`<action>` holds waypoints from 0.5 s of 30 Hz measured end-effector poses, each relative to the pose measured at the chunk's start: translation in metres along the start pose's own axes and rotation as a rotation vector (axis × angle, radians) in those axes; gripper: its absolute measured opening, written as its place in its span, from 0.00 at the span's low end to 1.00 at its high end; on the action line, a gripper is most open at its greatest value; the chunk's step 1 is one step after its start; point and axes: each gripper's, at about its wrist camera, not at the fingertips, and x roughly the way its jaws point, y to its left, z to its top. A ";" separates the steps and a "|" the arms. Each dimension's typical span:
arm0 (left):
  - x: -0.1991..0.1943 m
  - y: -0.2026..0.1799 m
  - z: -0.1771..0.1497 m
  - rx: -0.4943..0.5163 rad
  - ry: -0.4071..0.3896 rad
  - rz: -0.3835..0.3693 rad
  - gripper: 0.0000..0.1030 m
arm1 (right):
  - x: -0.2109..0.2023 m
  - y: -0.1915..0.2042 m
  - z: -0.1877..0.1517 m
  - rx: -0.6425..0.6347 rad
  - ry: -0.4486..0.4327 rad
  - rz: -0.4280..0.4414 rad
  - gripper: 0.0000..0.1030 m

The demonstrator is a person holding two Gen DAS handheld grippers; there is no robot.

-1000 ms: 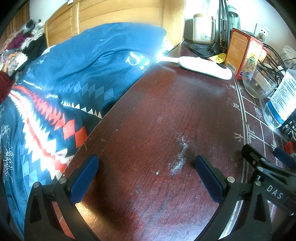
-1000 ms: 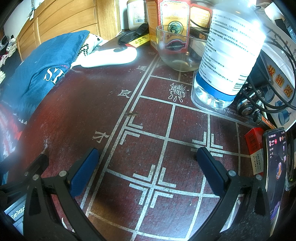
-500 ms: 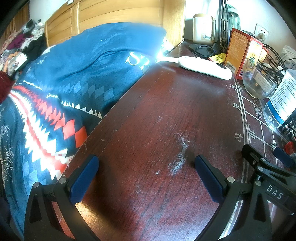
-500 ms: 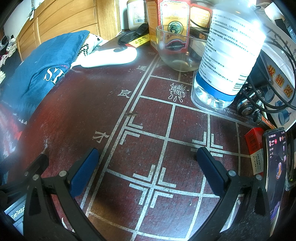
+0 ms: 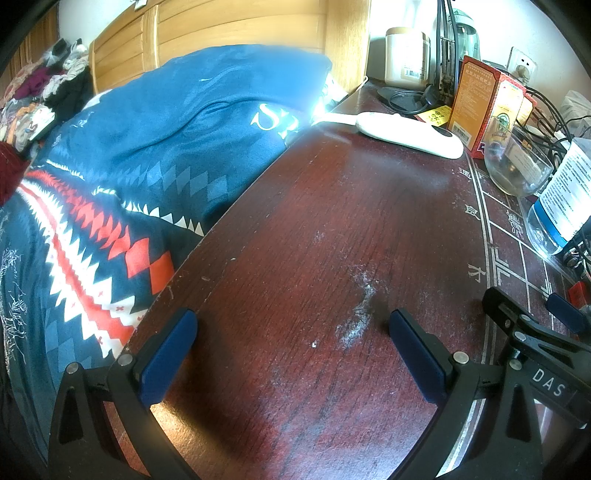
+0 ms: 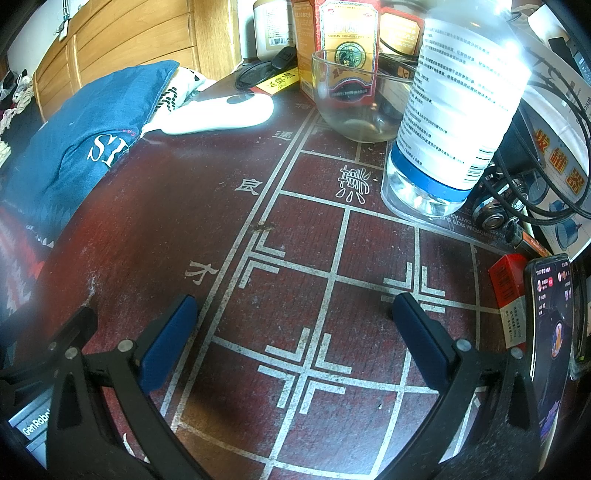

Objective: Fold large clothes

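- Grippers sit side by side low over a dark red wooden table [image 5: 314, 229], neither touching anything.
- Left gripper [image 5: 291, 341] has its jaws spread wide and empty; its blue pads [image 5: 166, 360] frame a bare, scuffed stretch of the tabletop with a pale dusty smear between them.
- Right gripper [image 6: 295, 338] is likewise spread wide and holds nothing; below it run the white lines of a board-game grid [image 6: 332, 273] painted on the table.
- In the left wrist view the right gripper's black frame shows at the lower right edge, just beside the left one.
- Blue cloth [image 5: 155, 147] with white letters and red-and-white zigzag bands lies on the bed to the left of the table, bunched against the table's edge and a wooden headboard [image 5: 229, 26]; it lies well apart from both grippers.
- A white handheld device [image 6: 218, 112] lies at the far end of the table, near the cloth's corner.
- A glass bowl [image 6: 354, 107] stands beyond the right gripper, next to a large water bottle [image 6: 458, 107].
- An orange box [image 5: 476, 99] and a pale jar [image 5: 406, 55] stand behind them, with black cables around.
- A phone [image 6: 550, 332] with its screen lit lies at the right edge beside a red box [image 6: 508, 291].
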 end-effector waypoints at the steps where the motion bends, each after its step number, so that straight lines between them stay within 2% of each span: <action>1: 0.000 0.000 0.000 0.000 0.000 0.000 1.00 | 0.001 0.001 0.000 0.000 0.000 0.000 1.00; 15: 0.000 0.000 0.000 0.000 0.000 0.000 1.00 | 0.000 0.000 0.000 0.000 0.000 0.000 1.00</action>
